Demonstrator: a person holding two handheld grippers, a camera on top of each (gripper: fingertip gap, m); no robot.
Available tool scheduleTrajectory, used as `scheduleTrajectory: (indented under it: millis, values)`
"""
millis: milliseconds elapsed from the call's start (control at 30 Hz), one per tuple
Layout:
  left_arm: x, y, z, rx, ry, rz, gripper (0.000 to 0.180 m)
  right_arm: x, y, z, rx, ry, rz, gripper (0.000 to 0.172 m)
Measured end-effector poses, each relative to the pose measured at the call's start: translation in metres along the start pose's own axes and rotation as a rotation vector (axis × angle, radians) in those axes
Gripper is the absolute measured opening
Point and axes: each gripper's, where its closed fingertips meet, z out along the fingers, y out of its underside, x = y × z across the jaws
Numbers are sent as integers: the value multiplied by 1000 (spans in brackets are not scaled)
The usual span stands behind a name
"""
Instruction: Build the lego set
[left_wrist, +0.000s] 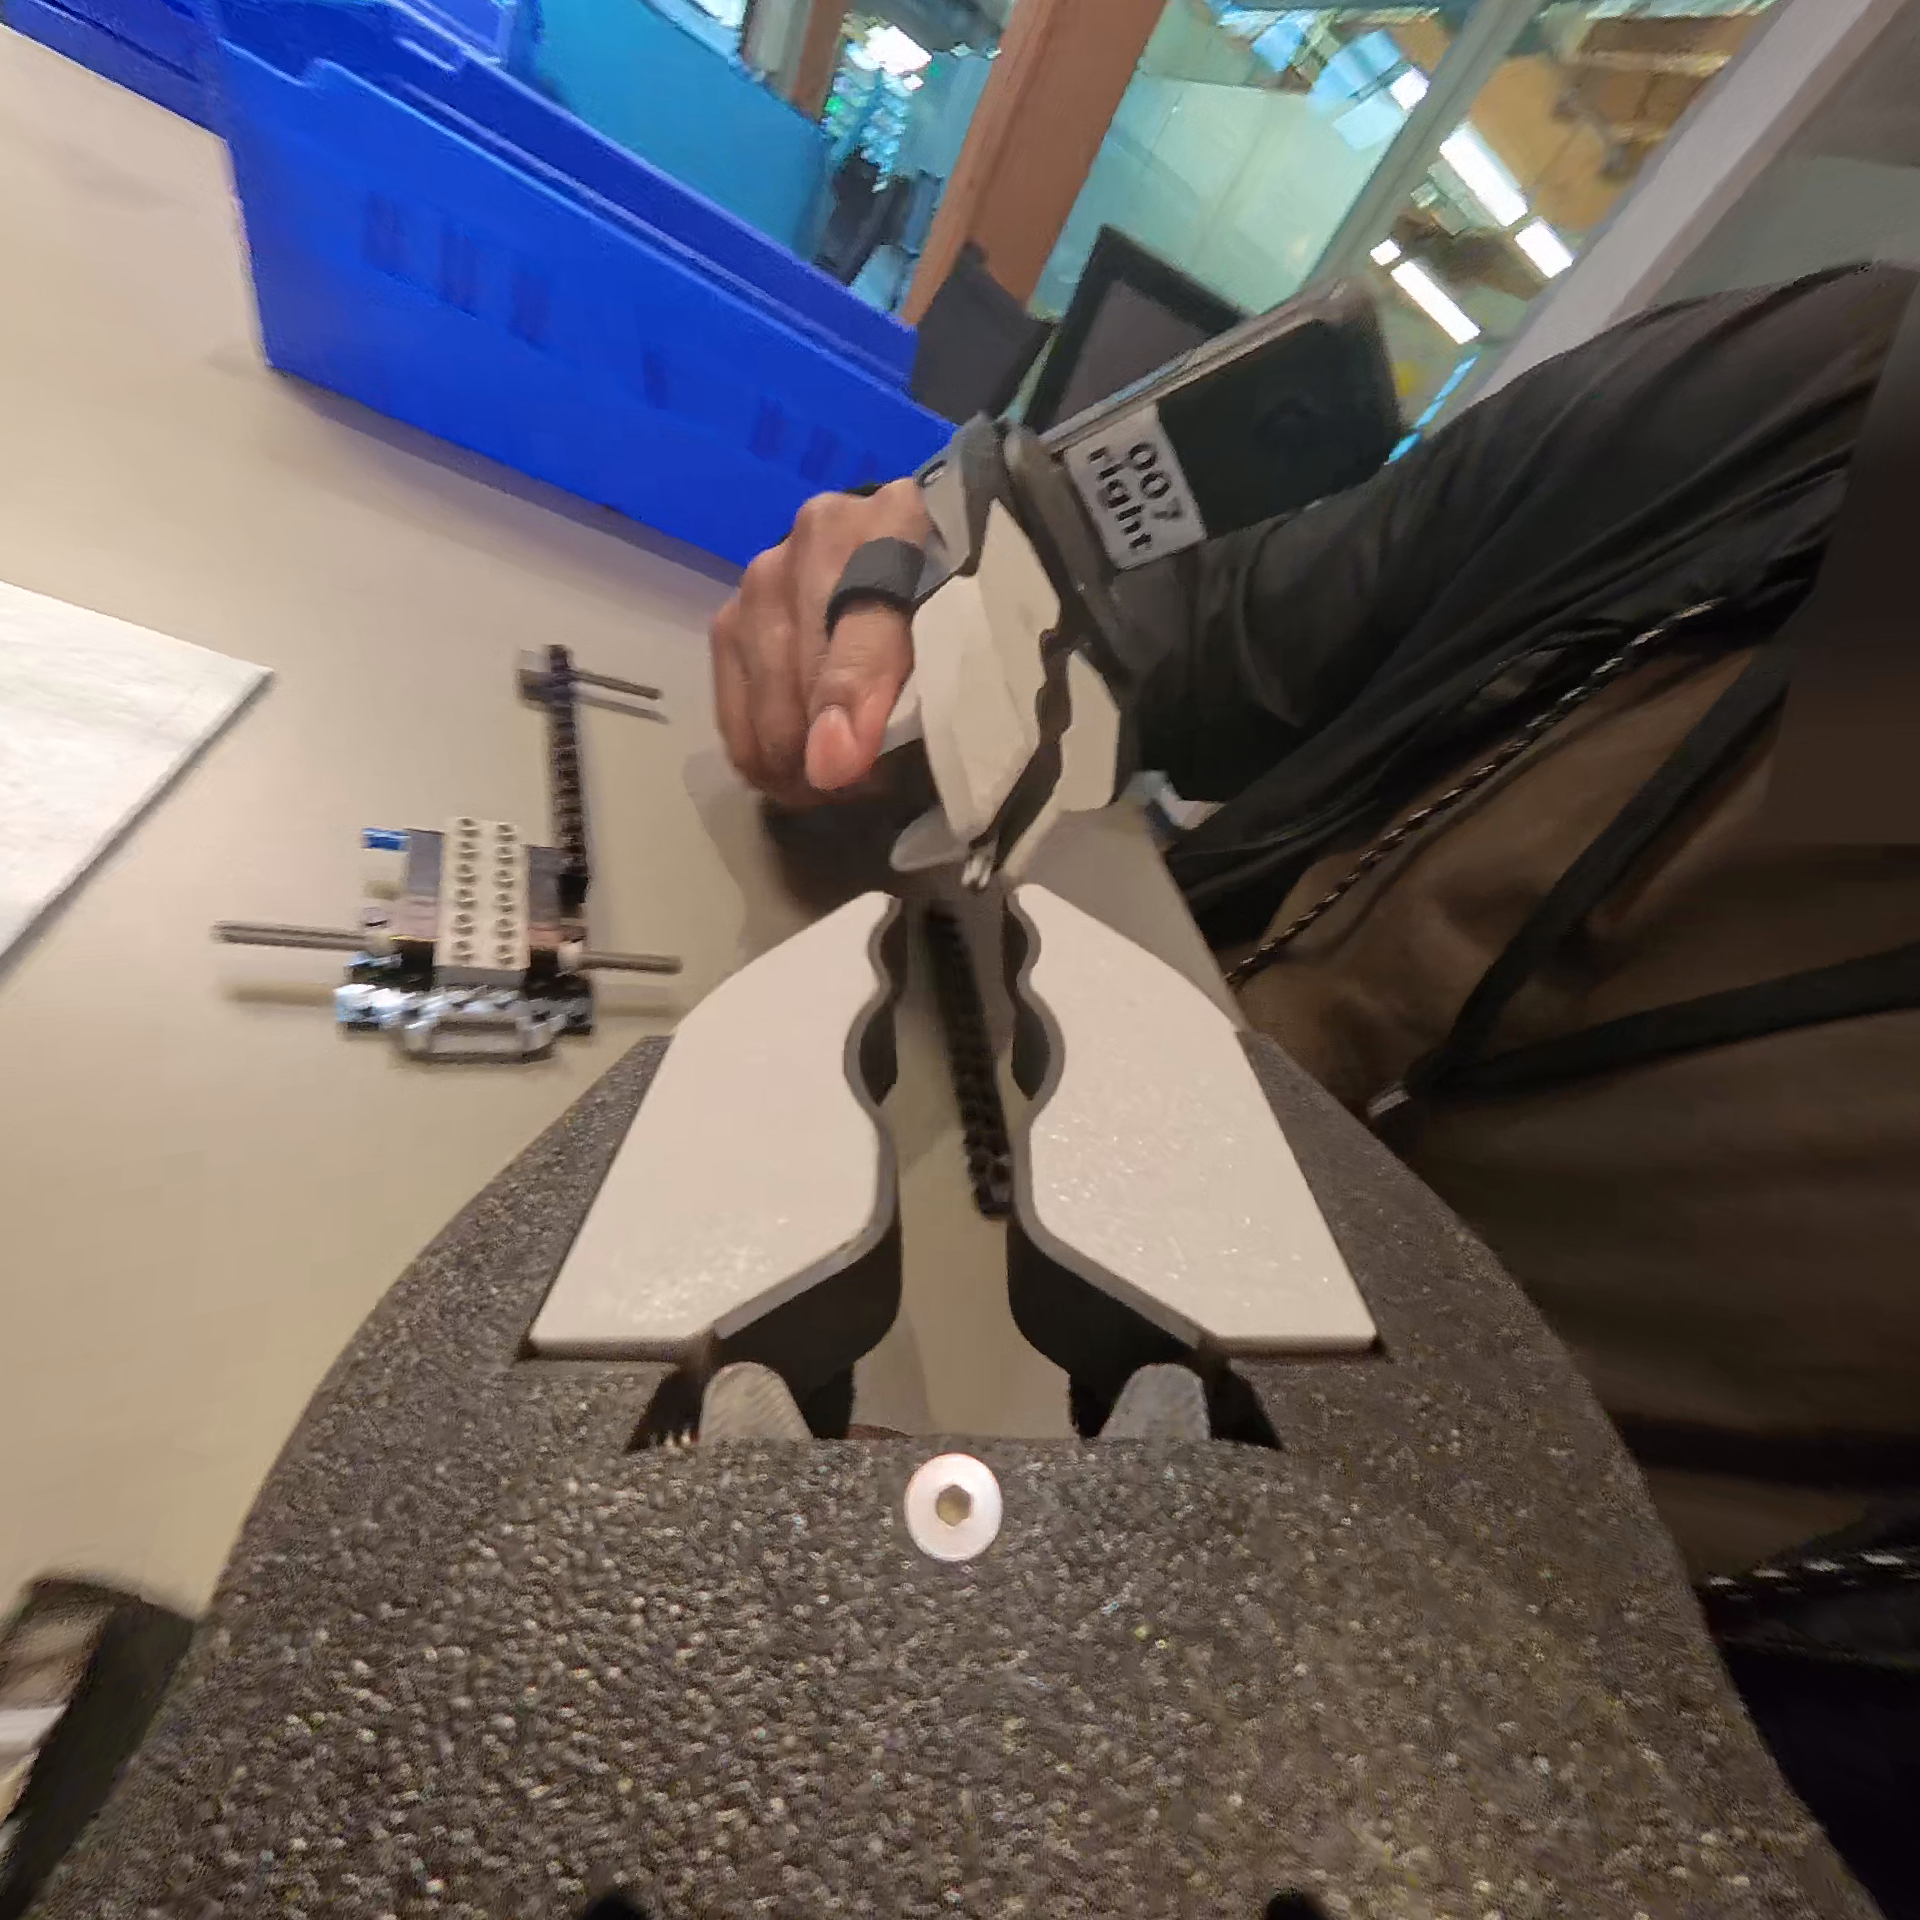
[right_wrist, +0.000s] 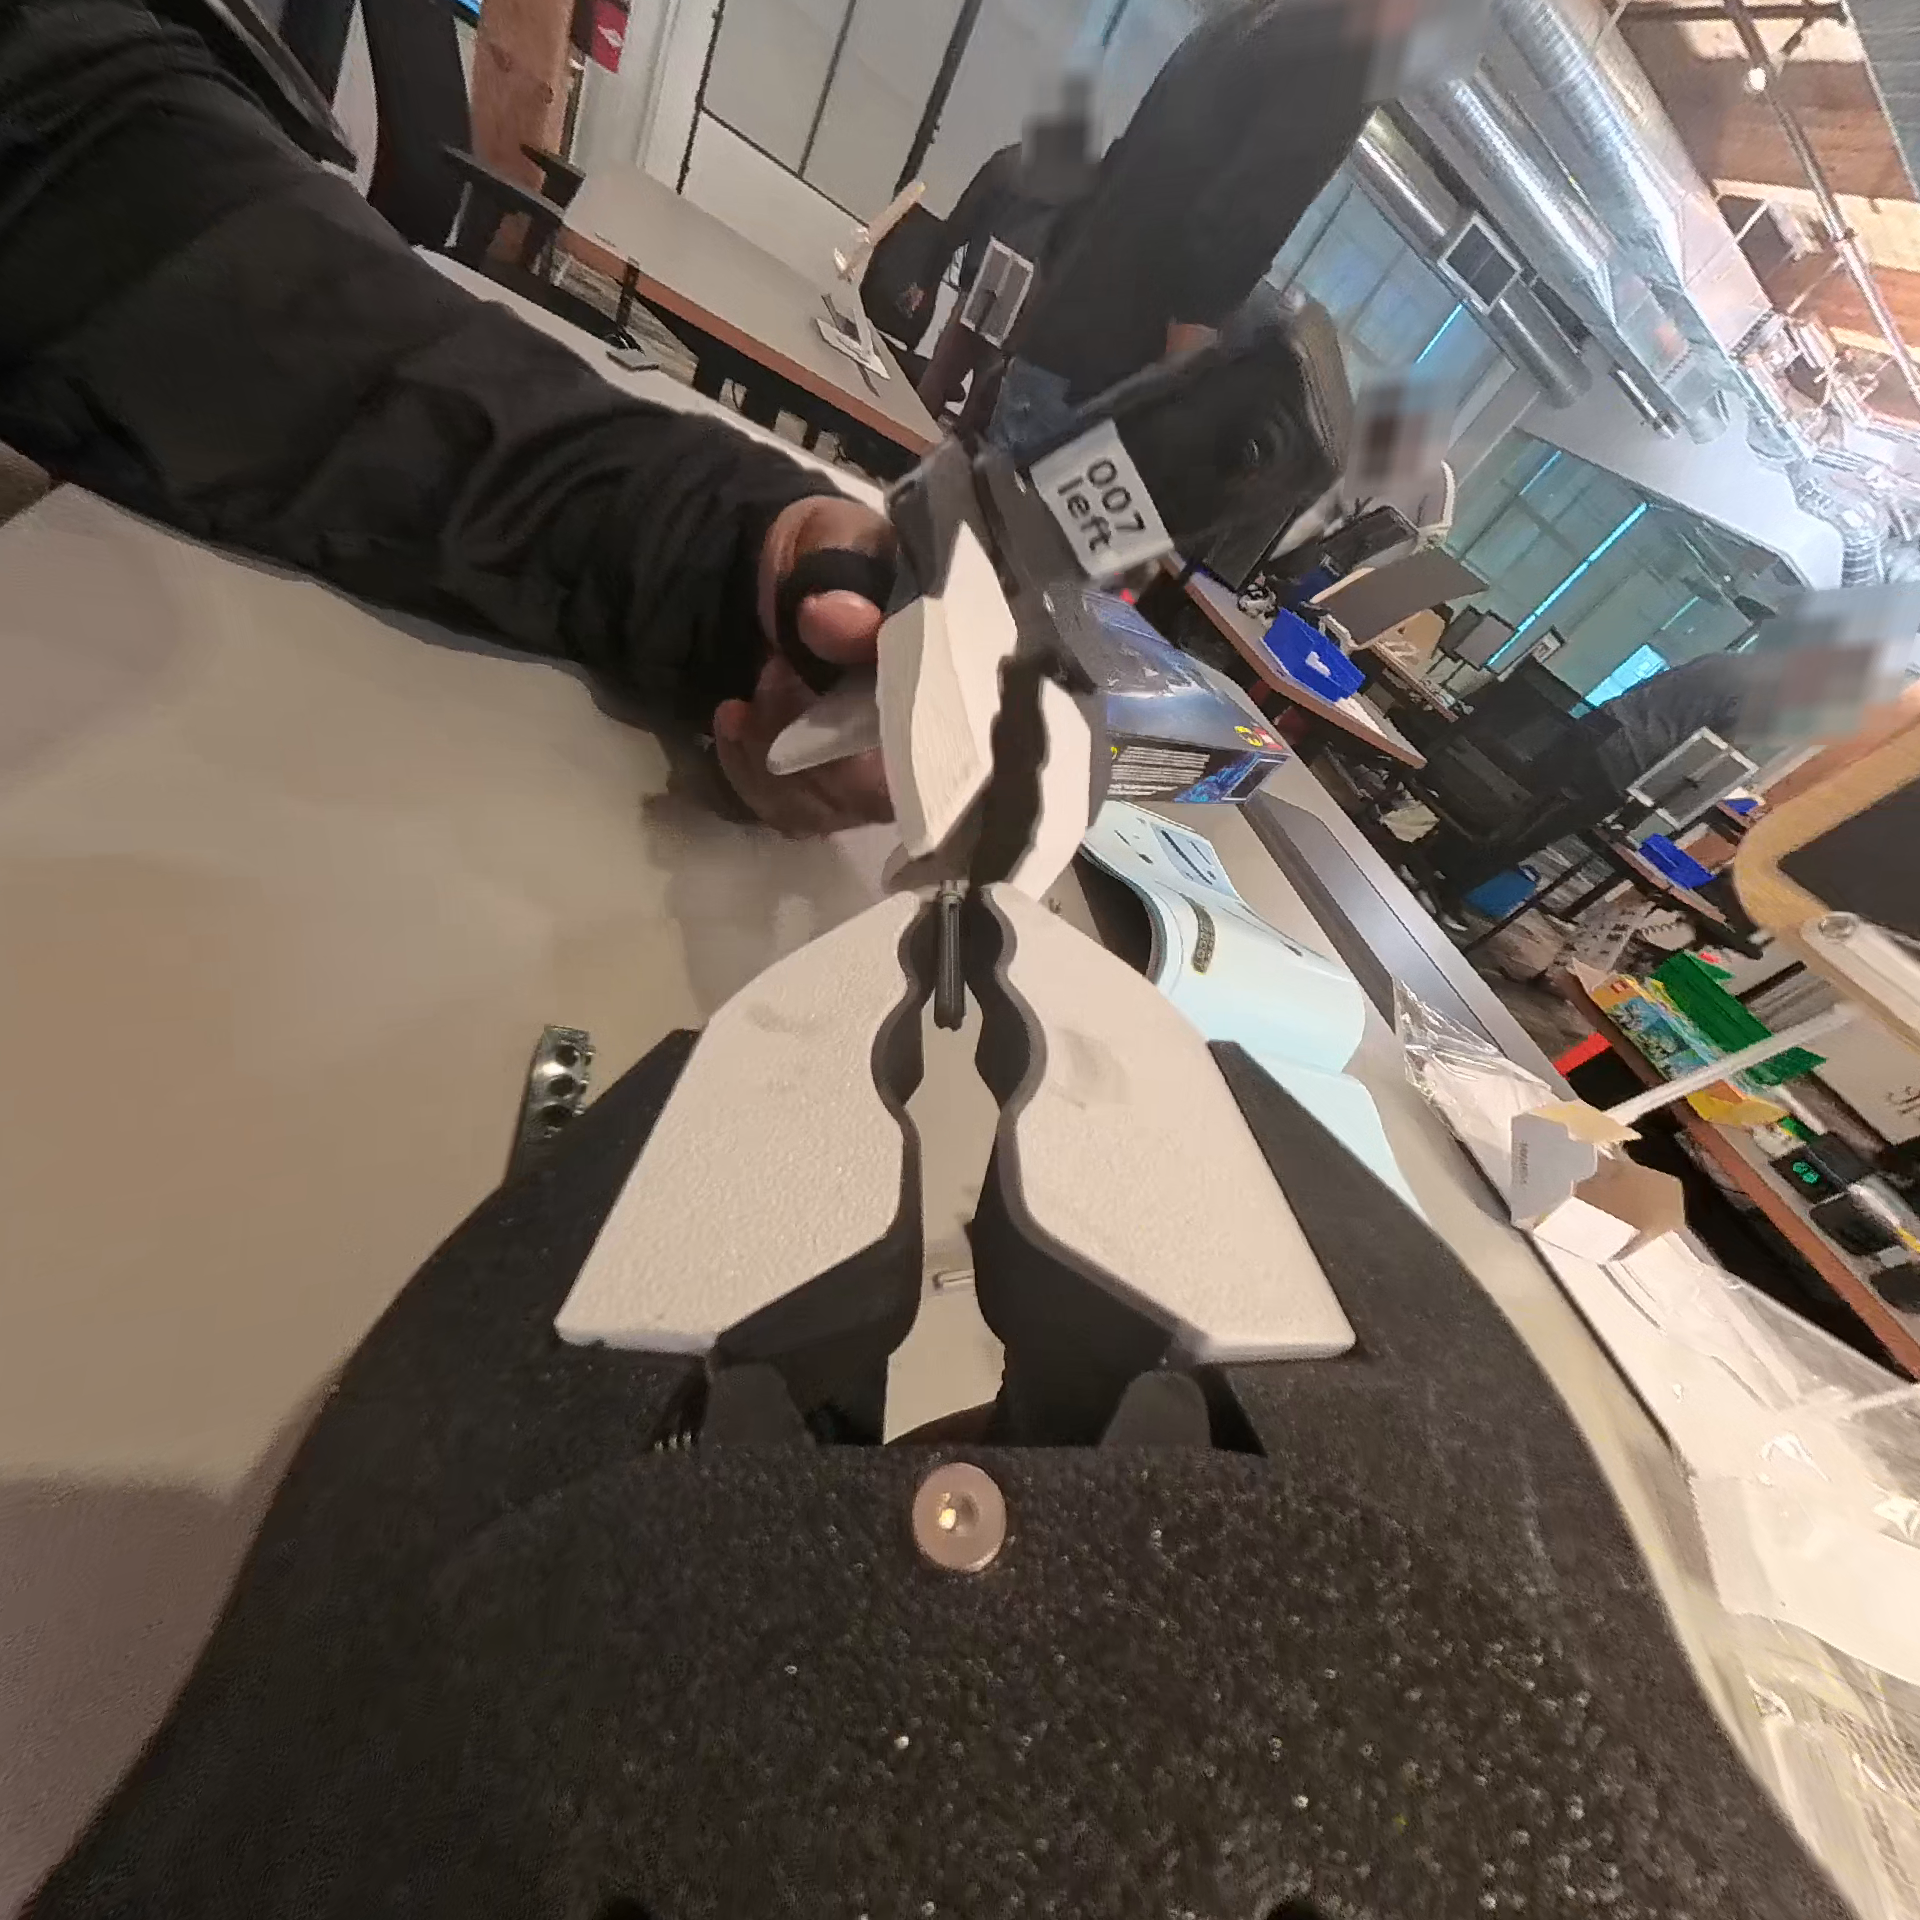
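Beside the grey brick assembly (left_wrist: 468, 935) on the table (left_wrist: 156, 416), the left gripper (left_wrist: 956, 914) stands parted around a black studded beam (left_wrist: 966, 1070); the right gripper (right_wrist: 951, 904) pinches a small dark pin (right_wrist: 948, 966), seemingly aligning the two.

Brick-built model (left_wrist: 473, 940) laid on the counter (left_wrist: 156, 436), crate (left_wrist: 540, 312) set behind it, sheet (left_wrist: 94, 727) placed to its left, the two tools met tip to tip right of the model, box (right_wrist: 1184, 727) and booklet (right_wrist: 1247, 966) laid beyond.

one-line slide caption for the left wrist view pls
Left hand-held gripper open around a long black toothed bar, right hand-held gripper tip-to-tip; brick assembly on table.
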Motion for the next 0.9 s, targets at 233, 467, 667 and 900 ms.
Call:
scheduleTrajectory:
  millis: [233, 467, 667, 900]
  values:
    - [-34, 40, -12, -361, -317, 301, 28, 12, 7, -7, -37, -7, 59, 5]
    - [-54, 62, -9, -599, -365, 492, 30, 3, 23, -7, -113, -76, 96, 5]
    - [-55, 68, -2, -674, -214, 541, 29, 4, 23, -9, -112, -102, 159, 5]
    - [-58, 68, 6, -712, -97, 565, 32, 6, 27, -14, -127, -106, 177, 5]
